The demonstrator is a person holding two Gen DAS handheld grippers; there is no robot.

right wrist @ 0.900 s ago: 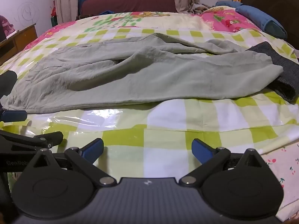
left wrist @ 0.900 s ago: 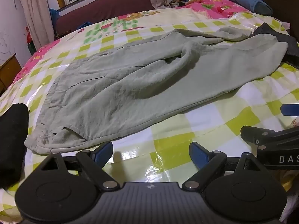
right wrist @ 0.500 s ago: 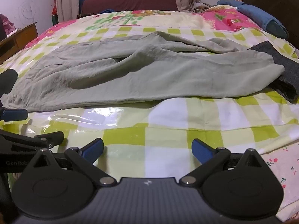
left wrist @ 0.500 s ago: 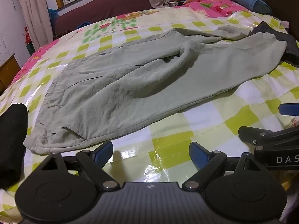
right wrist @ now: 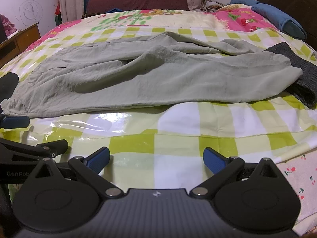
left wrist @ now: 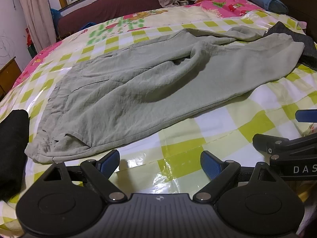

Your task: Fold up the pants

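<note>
Pale sage-green cloth pants (left wrist: 150,83) lie rumpled across green-checked glossy bedcover (left wrist: 198,144). Left gripper (left wrist: 160,163) and right gripper (right wrist: 156,159): tongs apart, gripping nothing.

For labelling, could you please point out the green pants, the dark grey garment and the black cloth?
green pants (left wrist: 158,91), left wrist view, mid-leg fabric.
dark grey garment (right wrist: 303,73), right wrist view, ribbed top.
black cloth (left wrist: 11,148), left wrist view, its middle.

pale sage-green cotton pants (left wrist: 158,83) lie plain, no print, over a glossy lime-and-white checked plastic bed cover (left wrist: 218,125). at one o'clock, a hot-pink floral quilt (right wrist: 243,22); at three o'clock, a charcoal ribbed knit garment (right wrist: 297,73). blue-padded black gripper fingers (right wrist: 98,159) sit at six o'clock.
</note>
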